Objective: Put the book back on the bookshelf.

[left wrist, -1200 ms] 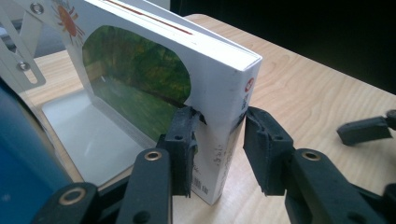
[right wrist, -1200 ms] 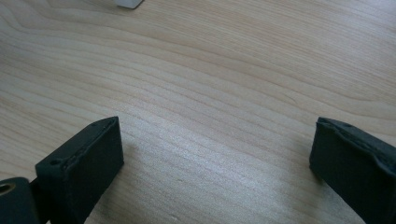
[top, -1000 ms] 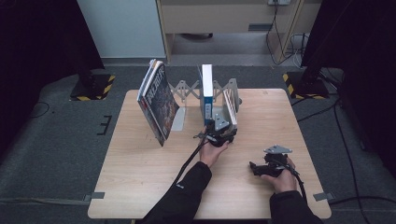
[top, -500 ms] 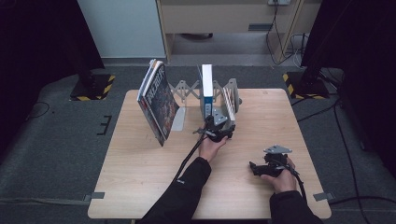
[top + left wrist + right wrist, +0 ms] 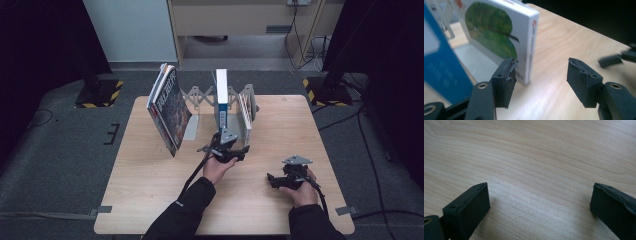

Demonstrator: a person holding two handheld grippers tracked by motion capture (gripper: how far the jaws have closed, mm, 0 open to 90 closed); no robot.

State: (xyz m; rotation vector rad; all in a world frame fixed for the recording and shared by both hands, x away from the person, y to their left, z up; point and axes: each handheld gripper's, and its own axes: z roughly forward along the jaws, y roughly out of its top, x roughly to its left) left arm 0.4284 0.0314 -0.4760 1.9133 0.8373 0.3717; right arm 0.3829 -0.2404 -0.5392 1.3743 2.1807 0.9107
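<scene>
Books are standing on edge in a grey folding rack [image 5: 197, 95] at the far side of the wooden table [image 5: 150, 200], and the white book [image 5: 506, 37] with the green picture on its cover is the one in hand. It is standing upright at the right end of the rack, next to the blue-and-white book [image 5: 221, 95].

The left gripper [image 5: 227, 149] is just in front of it. Its jaws have just been opening; now they are standing about half wide, with nothing between them, and the book's near edge is just beyond the left pad. In my judgement the book is being released into the rack. To do this well, the hand should be drawing straight back along the table, with the pads staying clear of the cover, so the book is not tipping over.

The right gripper [image 5: 285, 180] is resting low over the bare table, well apart from the rack, its jaws wide and empty.

I am counting 1 rack, 2 grippers and at least 3 books: 1 leaning magazine-like book [image 5: 170, 107] at the left, the blue-and-white one, and the white one.
</scene>
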